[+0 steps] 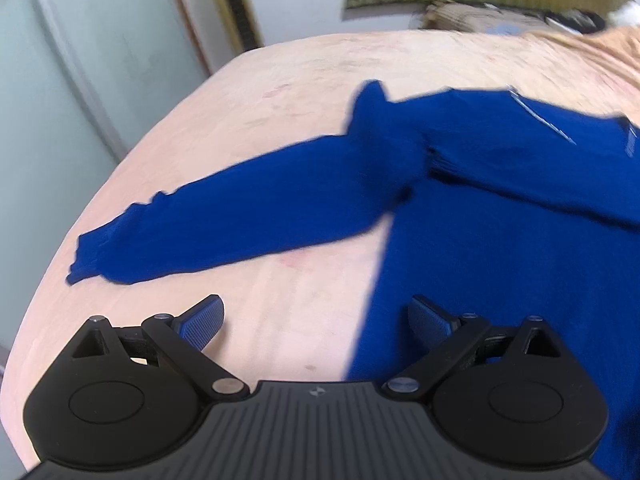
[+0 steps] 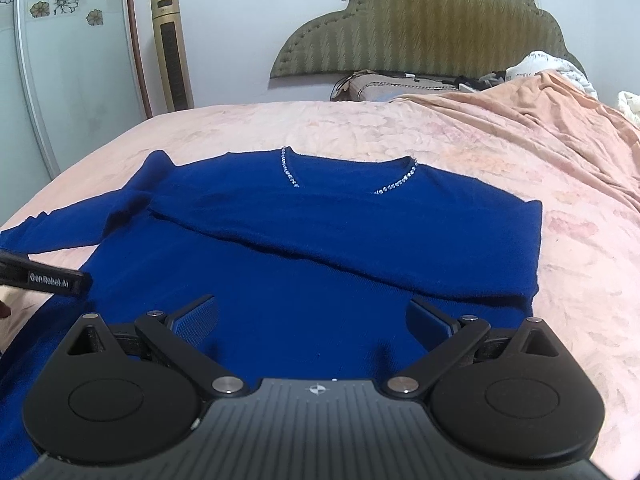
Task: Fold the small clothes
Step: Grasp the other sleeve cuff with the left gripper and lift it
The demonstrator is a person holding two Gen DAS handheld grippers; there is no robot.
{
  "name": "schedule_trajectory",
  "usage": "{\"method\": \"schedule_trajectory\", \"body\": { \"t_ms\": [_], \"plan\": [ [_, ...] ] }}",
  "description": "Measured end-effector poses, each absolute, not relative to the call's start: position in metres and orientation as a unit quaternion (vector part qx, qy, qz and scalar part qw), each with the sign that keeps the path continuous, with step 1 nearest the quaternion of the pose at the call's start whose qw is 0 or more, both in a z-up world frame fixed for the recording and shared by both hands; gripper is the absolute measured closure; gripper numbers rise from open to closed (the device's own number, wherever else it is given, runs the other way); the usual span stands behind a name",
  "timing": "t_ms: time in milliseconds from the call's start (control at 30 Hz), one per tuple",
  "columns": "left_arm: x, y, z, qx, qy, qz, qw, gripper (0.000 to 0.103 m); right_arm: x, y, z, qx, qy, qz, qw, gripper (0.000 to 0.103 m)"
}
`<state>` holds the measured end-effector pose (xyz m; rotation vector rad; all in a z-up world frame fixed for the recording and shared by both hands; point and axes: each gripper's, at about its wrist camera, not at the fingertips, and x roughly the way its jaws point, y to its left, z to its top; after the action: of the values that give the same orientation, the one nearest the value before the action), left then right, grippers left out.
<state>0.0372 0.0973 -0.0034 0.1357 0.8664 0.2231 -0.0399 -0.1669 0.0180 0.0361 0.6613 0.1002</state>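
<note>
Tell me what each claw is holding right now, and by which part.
Nothing. The left claw and right claw are both open above the sweater, gripping no fabric.

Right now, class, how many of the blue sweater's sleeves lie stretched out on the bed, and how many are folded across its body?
2 sleeves: one sleeve lies stretched out leftward on the pink bed; the other is folded across the sweater's chest. None seems hidden.
</note>
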Motion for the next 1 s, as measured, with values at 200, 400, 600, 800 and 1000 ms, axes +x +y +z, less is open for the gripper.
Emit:
{"method": "schedule_trajectory", "body": {
  "t_ms": [200, 400, 600, 800, 1000],
  "plan": [
    [0.041, 0.170, 0.001, -0.037, 0.401, 0.194, 0.895, 0.004, -0.039, -0.171, 0.014, 0.029, 0.328, 0.051, 0.943, 0.001],
    [0.029, 0.276, -0.006, -0.267, 0.338, 0.230, 0.873, 0.004, -0.039, -0.172, 0.010, 0.036, 0.330, 0.056, 0.941, 0.001],
    [0.028, 0.334, -0.021, -0.420, 0.289, 0.193, 0.838, 0.004, -0.038, -0.168, 0.009, 0.039, 0.334, 0.060, 0.940, 0.001],
    [0.041, 0.367, -0.036, -0.534, 0.233, 0.171, 0.794, 0.007, -0.035, -0.164, 0.007, 0.041, 0.338, 0.061, 0.938, 0.001],
    [0.050, 0.379, -0.052, -0.570, 0.268, 0.178, 0.756, 0.096, -0.036, -0.161, 0.006, 0.041, 0.338, 0.062, 0.938, 0.001]
  ]
}}
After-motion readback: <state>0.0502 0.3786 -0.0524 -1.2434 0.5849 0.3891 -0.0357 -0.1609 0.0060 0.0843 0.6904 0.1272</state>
